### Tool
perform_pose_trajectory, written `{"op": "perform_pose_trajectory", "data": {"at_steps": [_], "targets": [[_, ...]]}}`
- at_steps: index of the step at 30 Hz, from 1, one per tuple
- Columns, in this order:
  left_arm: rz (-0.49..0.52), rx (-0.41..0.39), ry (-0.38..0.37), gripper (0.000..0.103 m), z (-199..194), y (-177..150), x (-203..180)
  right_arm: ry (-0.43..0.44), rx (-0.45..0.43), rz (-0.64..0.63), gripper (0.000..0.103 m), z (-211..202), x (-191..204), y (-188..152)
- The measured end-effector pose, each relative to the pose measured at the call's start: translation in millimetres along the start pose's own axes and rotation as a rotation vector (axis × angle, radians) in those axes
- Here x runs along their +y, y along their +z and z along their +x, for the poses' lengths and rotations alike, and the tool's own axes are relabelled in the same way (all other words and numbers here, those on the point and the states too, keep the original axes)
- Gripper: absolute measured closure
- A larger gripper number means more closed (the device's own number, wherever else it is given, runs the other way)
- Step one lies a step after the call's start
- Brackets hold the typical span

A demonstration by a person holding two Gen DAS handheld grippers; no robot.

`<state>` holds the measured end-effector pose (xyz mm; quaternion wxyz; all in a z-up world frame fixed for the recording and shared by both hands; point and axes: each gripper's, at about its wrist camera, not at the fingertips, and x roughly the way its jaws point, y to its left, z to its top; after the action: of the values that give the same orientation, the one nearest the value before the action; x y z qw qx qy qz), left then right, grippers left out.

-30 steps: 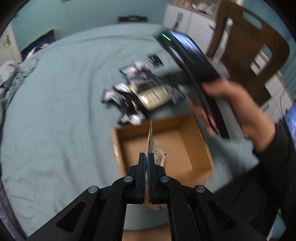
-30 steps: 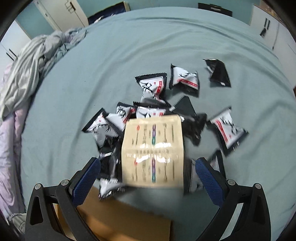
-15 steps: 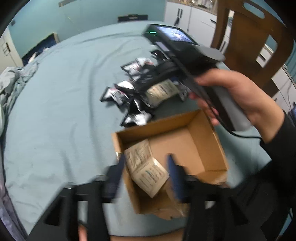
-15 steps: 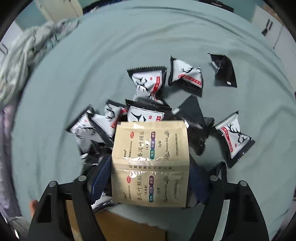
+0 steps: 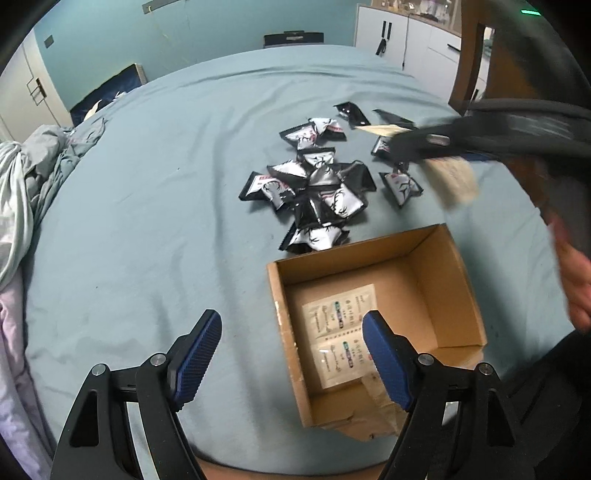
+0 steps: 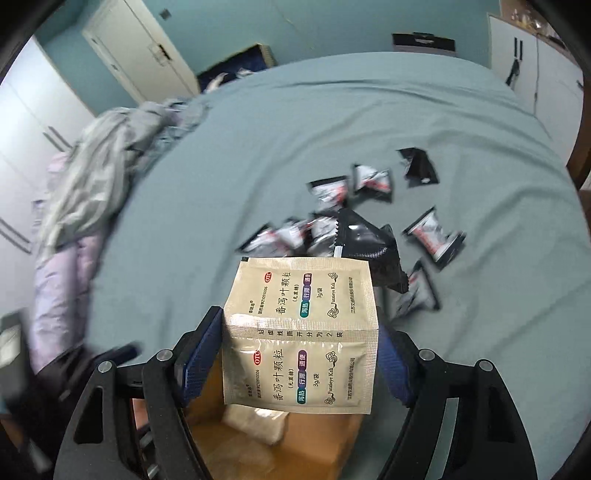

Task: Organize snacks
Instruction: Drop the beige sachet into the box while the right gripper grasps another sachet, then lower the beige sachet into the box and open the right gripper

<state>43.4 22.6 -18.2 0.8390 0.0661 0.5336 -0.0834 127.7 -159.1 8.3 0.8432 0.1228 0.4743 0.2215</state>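
A cardboard box [image 5: 458, 280] sits open on the teal bedsheet, with a beige sachet strip [image 5: 341, 339] lying flat inside. My left gripper [image 5: 291, 350] is open and empty above the box's left wall. My right gripper [image 6: 301, 363] is shut on a second beige sachet strip [image 6: 301, 332] and holds it above the box [image 6: 314, 458]; that strip [image 5: 450, 177] shows blurred in the left wrist view. Several black-and-white snack packets [image 5: 317, 184] lie in a pile beyond the box, also in the right wrist view [image 6: 369, 229].
A rumpled grey and lilac blanket [image 6: 85, 192] lies along the bed's left side [image 5: 14, 192]. A wooden chair [image 5: 484, 62] stands at the bed's right. White cabinets [image 5: 406, 33] and a white door [image 6: 140, 48] stand beyond the bed.
My left gripper opened and let its beige strip drop flat into the box. My right gripper closed on the other beige strip and lifted it off the pile toward the box.
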Motion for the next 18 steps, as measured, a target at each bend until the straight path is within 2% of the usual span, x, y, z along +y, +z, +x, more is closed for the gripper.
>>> {"op": "perform_pose_trajectory", "data": {"at_steps": [4,10,18], "targets": [[-0.003,0.006,0.023,0.024,1.2,-1.6,1.8,0.048,-0.019,-0.024,0.027,-25.4,14.2,-33.8],[-0.009,0.023,0.060,0.024,6.1,-4.6,4.3,0.047,-0.007,-0.070,0.027,-40.7,19.4,-72.2],[-0.020,0.016,0.067,0.024,2.9,-5.1,6.5,0.036,0.032,-0.056,0.027,-30.4,19.4,-85.1]]}}
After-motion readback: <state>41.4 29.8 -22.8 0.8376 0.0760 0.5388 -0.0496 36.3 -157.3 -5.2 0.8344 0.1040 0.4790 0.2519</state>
